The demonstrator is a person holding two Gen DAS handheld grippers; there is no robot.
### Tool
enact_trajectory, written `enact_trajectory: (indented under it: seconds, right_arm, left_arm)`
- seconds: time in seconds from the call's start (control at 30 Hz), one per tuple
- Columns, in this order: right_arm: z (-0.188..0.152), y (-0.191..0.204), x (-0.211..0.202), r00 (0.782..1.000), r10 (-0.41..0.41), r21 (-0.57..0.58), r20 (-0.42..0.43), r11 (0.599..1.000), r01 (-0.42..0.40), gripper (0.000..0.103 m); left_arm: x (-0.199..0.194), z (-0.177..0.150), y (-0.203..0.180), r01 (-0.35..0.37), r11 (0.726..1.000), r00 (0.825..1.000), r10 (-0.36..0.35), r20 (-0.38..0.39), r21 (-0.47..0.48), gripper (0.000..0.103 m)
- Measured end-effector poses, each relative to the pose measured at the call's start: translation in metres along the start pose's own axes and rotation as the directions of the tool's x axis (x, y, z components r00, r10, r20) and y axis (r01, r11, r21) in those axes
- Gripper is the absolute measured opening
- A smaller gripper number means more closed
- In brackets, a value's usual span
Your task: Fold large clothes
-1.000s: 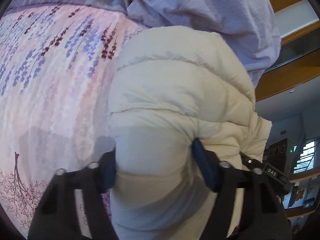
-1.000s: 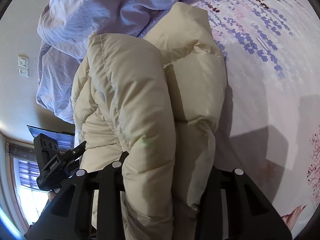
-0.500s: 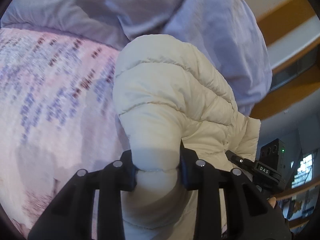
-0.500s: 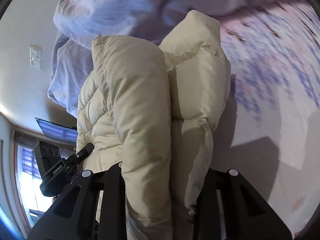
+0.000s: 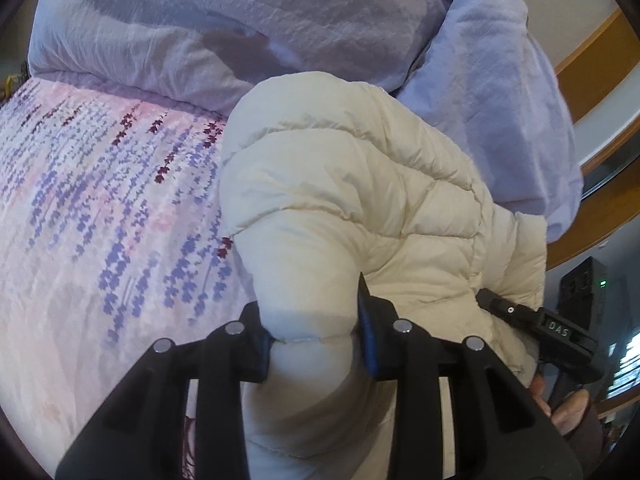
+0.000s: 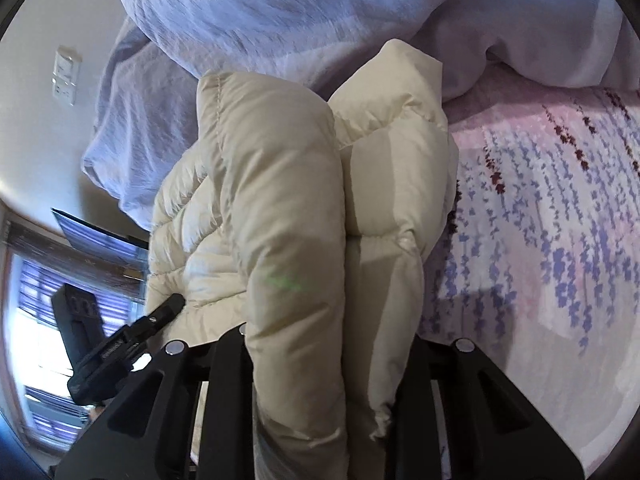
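A cream puffer jacket point(image 5: 360, 200) is held up over the bed point(image 5: 100, 220), bunched into thick folds, between two tools.

The left tool point(image 5: 316, 344) is clamped on one padded fold of the jacket. Its blue-lined fingers point(image 5: 370, 336) are pressed into the fabric from both sides, and the fold is squeezed narrow between them. The jaws stand partly apart, filled by the padding; after closing hard they have just been eased slightly wider, with the fold kept between them.

The right tool point(image 6: 328, 360) is seen gripping another part of the jacket point(image 6: 288, 220). Two thick folds are bundled between its black fingers point(image 6: 230, 368), which are largely hidden by the fabric. Its jaws are likewise partly apart, packed with padding, and have just been opened a little, the jacket being held between them all the while.

From each wrist view the other tool is visible beyond the jacket: the right one point(image 5: 548, 332) at the lower right edge of the left view, with part of a hand point(image 5: 568, 408) beneath it, and the left one point(image 6: 120, 344) at the lower left of the right view.

The bed is covered by a pink sheet printed with purple flowers. A crumpled lilac duvet point(image 5: 240, 28) is heaped behind the jacket, and the jacket's upper end is seen against it.
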State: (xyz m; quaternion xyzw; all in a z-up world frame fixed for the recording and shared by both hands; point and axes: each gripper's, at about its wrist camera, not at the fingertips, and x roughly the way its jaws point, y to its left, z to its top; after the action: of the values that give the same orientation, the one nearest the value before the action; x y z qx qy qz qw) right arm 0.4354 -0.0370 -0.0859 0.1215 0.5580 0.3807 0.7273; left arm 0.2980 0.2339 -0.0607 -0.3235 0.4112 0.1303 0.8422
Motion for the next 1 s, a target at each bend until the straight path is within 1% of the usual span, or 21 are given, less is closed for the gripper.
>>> enact_trajectory:
  seconds: [0.03, 0.07, 0.1, 0.13, 0.17, 0.2, 0.3, 0.33, 0.4, 0.47, 0.5, 0.57, 0.63, 0.73, 0.8, 0.87, 0.9, 0.93, 1.0]
  right_arm:
    - [-0.001, -0.001, -0.001, 1.0, -0.025, -0.001, 0.005, 1.0, 0.025, 0.036]
    - [-0.003, -0.001, -0.003, 0.998, -0.056, -0.002, 0.015, 0.998, 0.056, 0.042]
    - [-0.005, 0.0, -0.004, 0.996, -0.084, -0.006, 0.026, 0.996, 0.084, 0.051]
    - [-0.007, -0.001, -0.01, 0.992, -0.122, -0.012, 0.044, 0.992, 0.123, 0.057]
    - [-0.009, -0.002, -0.015, 0.987, -0.149, -0.014, 0.066, 0.989, 0.15, 0.062]
    - [-0.011, -0.004, -0.022, 0.981, -0.174, -0.014, 0.089, 0.984, 0.176, 0.065]
    - [-0.015, -0.009, -0.049, 0.959, -0.23, 0.002, 0.165, 0.973, 0.233, 0.065]
    - [-0.017, -0.009, -0.059, 0.949, -0.249, 0.002, 0.196, 0.967, 0.253, 0.065]
    - [-0.019, -0.003, -0.072, 0.935, -0.263, -0.01, 0.238, 0.962, 0.274, 0.065]
    - [-0.021, 0.004, -0.08, 0.933, -0.247, -0.047, 0.263, 0.962, 0.268, 0.065]
    - [-0.024, 0.011, -0.081, 0.937, -0.226, -0.076, 0.265, 0.964, 0.254, 0.065]
    - [-0.029, 0.033, -0.07, 0.948, -0.192, -0.122, 0.253, 0.966, 0.228, 0.064]
    - [-0.037, 0.044, -0.065, 0.957, -0.17, -0.176, 0.235, 0.961, 0.213, 0.063]
    - [-0.046, 0.063, -0.048, 0.963, -0.175, -0.269, 0.203, 0.936, 0.227, 0.062]
    - [-0.049, 0.071, -0.034, 0.959, -0.216, -0.303, 0.184, 0.916, 0.264, 0.062]
    - [-0.055, 0.066, -0.016, 0.939, -0.304, -0.323, 0.158, 0.883, 0.34, 0.06]
    - [-0.056, 0.061, -0.011, 0.934, -0.326, -0.323, 0.146, 0.877, 0.357, 0.06]
    - [-0.058, 0.054, -0.006, 0.929, -0.345, -0.314, 0.133, 0.875, 0.369, 0.06]
    - [-0.059, 0.047, -0.004, 0.927, -0.354, -0.292, 0.124, 0.88, 0.375, 0.06]
  left_arm:
    - [0.001, 0.0, -0.002, -0.014, 1.0, 1.0, 0.014, 0.001, 0.012, 0.039]
    - [0.003, -0.002, -0.003, -0.025, 0.999, 1.0, 0.025, 0.002, 0.021, 0.041]
    - [0.002, -0.004, -0.004, -0.046, 0.998, 0.999, 0.046, 0.003, 0.036, 0.045]
    - [0.002, -0.004, -0.005, -0.059, 0.997, 0.998, 0.059, 0.005, 0.046, 0.047]
    - [0.001, -0.005, -0.005, -0.074, 0.996, 0.997, 0.074, 0.009, 0.055, 0.052]
    - [0.0, -0.004, -0.006, -0.096, 0.993, 0.995, 0.095, 0.015, 0.062, 0.055]
    - [-0.008, 0.0, -0.003, -0.136, 0.988, 0.99, 0.134, 0.037, 0.07, 0.061]
    - [-0.012, 0.001, -0.001, -0.148, 0.987, 0.988, 0.145, 0.05, 0.07, 0.063]
    - [-0.02, 0.003, 0.0, -0.169, 0.983, 0.983, 0.163, 0.078, 0.071, 0.066]
    - [-0.027, 0.005, -0.003, -0.174, 0.982, 0.981, 0.166, 0.097, 0.076, 0.066]
    - [-0.029, 0.005, -0.005, -0.173, 0.981, 0.981, 0.165, 0.101, 0.081, 0.066]
    - [-0.031, 0.003, -0.011, -0.168, 0.981, 0.982, 0.158, 0.101, 0.096, 0.067]
    - [-0.031, -0.001, -0.02, -0.162, 0.979, 0.984, 0.15, 0.098, 0.125, 0.067]
    - [-0.029, -0.012, -0.034, -0.171, 0.968, 0.983, 0.155, 0.1, 0.183, 0.069]
    - [-0.022, -0.019, -0.042, -0.2, 0.952, 0.979, 0.183, 0.093, 0.231, 0.069]
    - [-0.012, -0.024, -0.044, -0.237, 0.935, 0.971, 0.224, 0.082, 0.265, 0.069]
    - [-0.006, -0.027, -0.043, -0.249, 0.929, 0.968, 0.238, 0.074, 0.274, 0.071]
    - [-0.003, -0.028, -0.041, -0.253, 0.929, 0.967, 0.243, 0.07, 0.271, 0.075]
    - [-0.003, -0.028, -0.036, -0.243, 0.937, 0.97, 0.237, 0.058, 0.249, 0.076]
